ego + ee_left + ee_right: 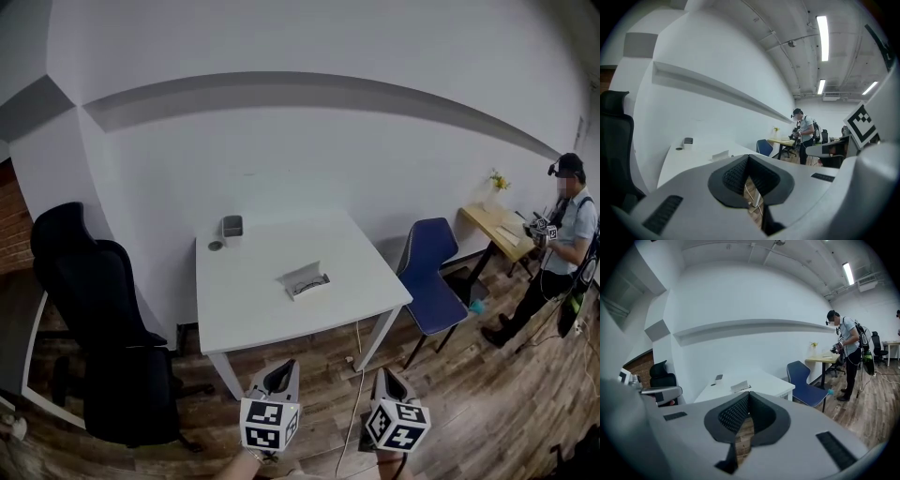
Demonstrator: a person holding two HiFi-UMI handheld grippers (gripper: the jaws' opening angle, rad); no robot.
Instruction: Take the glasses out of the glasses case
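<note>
A light grey glasses case lies near the middle of the white table, its lid raised and something dark inside. My left gripper and right gripper hang side by side over the wooden floor, short of the table's near edge and well apart from the case. Both are shut with nothing between the pads. In the left gripper view the case shows far beyond the closed gripper. In the right gripper view the case sits just above the closed gripper.
A grey cup and a small round object stand at the table's far left corner. A black office chair is left of the table, a blue chair right of it. A person stands by a wooden desk. A cable trails on the floor.
</note>
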